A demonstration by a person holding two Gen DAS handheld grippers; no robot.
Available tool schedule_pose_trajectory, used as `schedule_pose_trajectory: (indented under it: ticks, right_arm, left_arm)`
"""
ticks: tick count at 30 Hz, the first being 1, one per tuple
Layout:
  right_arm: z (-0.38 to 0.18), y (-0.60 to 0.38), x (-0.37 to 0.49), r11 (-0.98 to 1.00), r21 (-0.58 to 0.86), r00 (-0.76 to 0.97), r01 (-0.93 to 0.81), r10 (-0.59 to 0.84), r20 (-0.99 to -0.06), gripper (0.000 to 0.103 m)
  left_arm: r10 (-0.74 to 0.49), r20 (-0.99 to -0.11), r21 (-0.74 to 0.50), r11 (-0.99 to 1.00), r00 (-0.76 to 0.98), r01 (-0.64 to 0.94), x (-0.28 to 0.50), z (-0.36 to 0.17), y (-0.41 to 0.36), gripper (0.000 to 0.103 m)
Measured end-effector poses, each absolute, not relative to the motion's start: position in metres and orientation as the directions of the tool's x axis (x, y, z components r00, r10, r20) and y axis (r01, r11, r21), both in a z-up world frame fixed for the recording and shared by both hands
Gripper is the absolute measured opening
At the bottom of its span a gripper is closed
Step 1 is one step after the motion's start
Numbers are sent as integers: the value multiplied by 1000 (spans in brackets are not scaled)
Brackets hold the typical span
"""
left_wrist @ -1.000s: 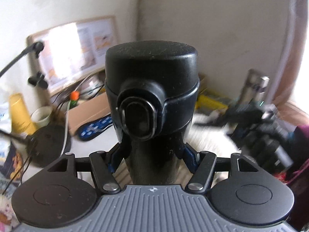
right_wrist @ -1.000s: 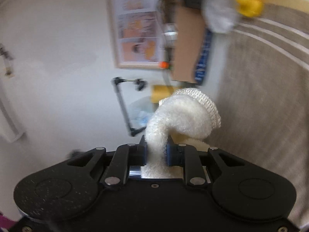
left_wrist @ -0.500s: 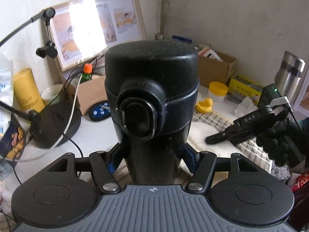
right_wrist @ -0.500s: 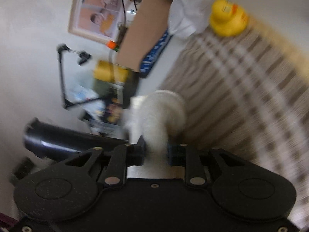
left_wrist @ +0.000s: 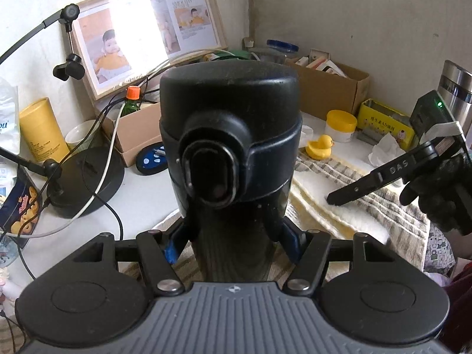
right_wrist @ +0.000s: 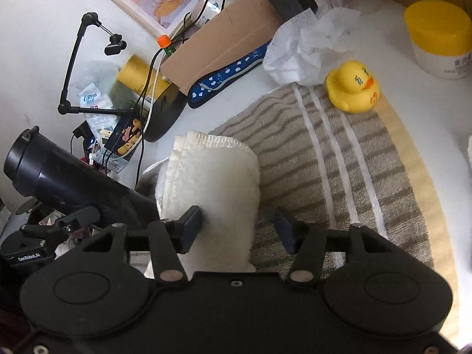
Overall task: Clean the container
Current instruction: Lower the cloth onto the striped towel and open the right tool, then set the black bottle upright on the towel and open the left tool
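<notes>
My left gripper [left_wrist: 233,242] is shut on a black flask [left_wrist: 230,147] that stands upright between its blue pads; the jaws are starting to open slightly. In the right wrist view the same flask [right_wrist: 59,174] slants at the far left. My right gripper [right_wrist: 239,227] is opening over a folded white cloth [right_wrist: 212,183] lying on the striped towel [right_wrist: 339,162]. Its left pad touches the cloth and its right pad stands apart. In the left wrist view a gloved hand [left_wrist: 442,194] holds that right gripper low over the towel [left_wrist: 339,183].
A yellow rubber duck [right_wrist: 352,88], crumpled tissue [right_wrist: 306,47] and a yellow-lidded jar [right_wrist: 439,38] sit at the towel's far edge. Cardboard boxes [left_wrist: 330,88], a black lamp base [left_wrist: 85,177] with cables, a steel flask [left_wrist: 457,88] and a photo frame [left_wrist: 141,38] crowd the table's back.
The right gripper rolled, came down to the towel and opened off the white cloth, which now rests there. The left gripper sank a little with the flask.
</notes>
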State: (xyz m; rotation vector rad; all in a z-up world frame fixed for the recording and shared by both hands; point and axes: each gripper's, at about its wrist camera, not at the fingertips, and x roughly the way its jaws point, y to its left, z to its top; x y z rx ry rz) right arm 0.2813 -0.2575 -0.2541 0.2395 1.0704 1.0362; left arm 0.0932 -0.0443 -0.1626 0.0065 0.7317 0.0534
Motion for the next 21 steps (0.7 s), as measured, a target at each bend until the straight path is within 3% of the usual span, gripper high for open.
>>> schedule_pose_trajectory:
  ticks: [21]
  right_arm:
    - [-185,-265,226,569,561,214,-601,792,-572,68]
  left_arm:
    - [4,-674,15,1000,739,7,81,-152,-34,67]
